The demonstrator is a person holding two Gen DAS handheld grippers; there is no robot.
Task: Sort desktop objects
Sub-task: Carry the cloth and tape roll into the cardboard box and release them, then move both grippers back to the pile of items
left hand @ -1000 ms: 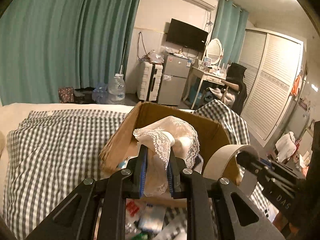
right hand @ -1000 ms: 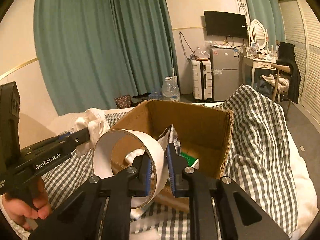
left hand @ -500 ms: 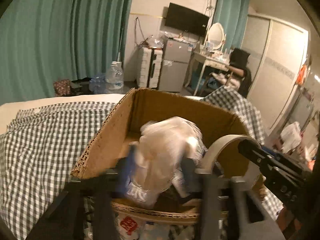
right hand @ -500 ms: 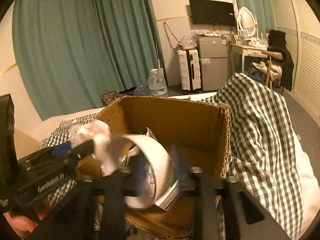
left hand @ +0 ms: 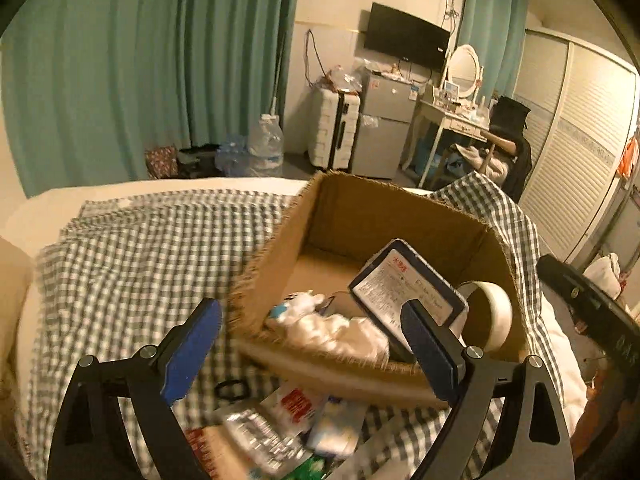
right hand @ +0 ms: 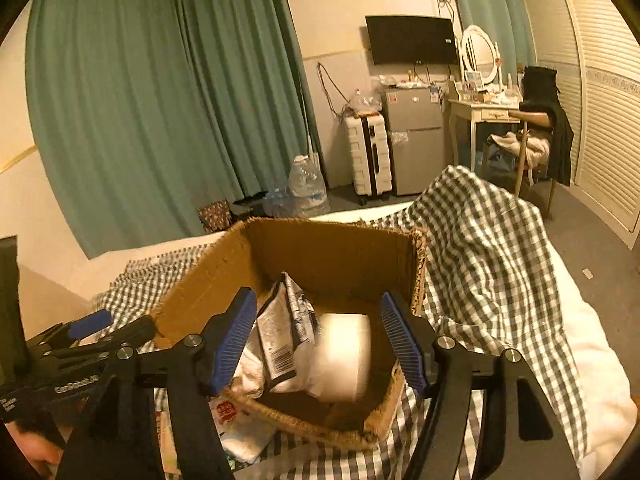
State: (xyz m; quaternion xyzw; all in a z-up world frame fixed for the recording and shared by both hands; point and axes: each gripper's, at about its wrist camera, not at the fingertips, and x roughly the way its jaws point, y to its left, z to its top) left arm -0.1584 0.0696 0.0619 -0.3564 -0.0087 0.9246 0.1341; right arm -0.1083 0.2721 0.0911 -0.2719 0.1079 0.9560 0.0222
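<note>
Two sets of tongs, both spread wide and gripping nothing. The left tongs (left hand: 312, 344) hover low over the near rim of the cardboard box (left hand: 280, 268), one blue pad (left hand: 192, 352) out over the checked blanket (left hand: 132, 256), the other pad in front of the box's contents. The right tongs (right hand: 320, 340) hang just above the box (right hand: 200, 280) too, jaws straddling what lies inside. At the left edge of the right wrist view the left tongs (right hand: 86, 330) show again as a black frame with white lettering too smeared to read, and a sliver of the hand (right hand: 32, 450) holding them is cut off at the corner.

Inside the box, between the right tongs' pads, sits the roll of tape (right hand: 344, 354), pale and blurred, its edges soft. From the left wrist view the same roll of tape (left hand: 490, 320) stands on edge behind the right-hand pad, partly hidden. Beside it leans a flat dark-rimmed packet (left hand: 404, 284) with a white printed label, and a crumpled white lacy cloth (left hand: 332, 328) lies against the near wall. The box's cut edges are rough and frayed.

Below the left tongs, outside the box, a heap of small packets (left hand: 280, 432) is blurred beyond telling, and a thin black ring (left hand: 230, 390) rests on the blanket.
</note>
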